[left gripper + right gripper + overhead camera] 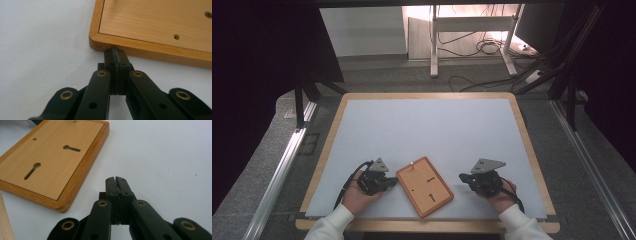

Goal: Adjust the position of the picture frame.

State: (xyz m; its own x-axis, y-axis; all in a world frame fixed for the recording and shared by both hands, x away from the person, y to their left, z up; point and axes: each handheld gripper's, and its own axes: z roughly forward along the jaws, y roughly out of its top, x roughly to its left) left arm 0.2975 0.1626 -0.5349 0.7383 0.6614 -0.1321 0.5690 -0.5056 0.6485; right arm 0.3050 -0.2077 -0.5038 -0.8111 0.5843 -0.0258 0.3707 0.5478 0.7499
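One rectangular wooden board with a raised rim (425, 186) lay flat on the white-topped bench (432, 130), its long axis slanting away leftward. The left tool (116, 51), clenched and empty, touched the board's edge. The right tool (116, 180), clenched and empty, sat apart right of the board. The right gripper view revealed two keyhole slots (32, 170).

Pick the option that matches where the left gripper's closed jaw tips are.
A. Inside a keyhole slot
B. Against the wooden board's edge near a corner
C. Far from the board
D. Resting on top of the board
B: in the left gripper view the left gripper has its shut jaws butting the side edge of the wooden board close to its rounded corner.
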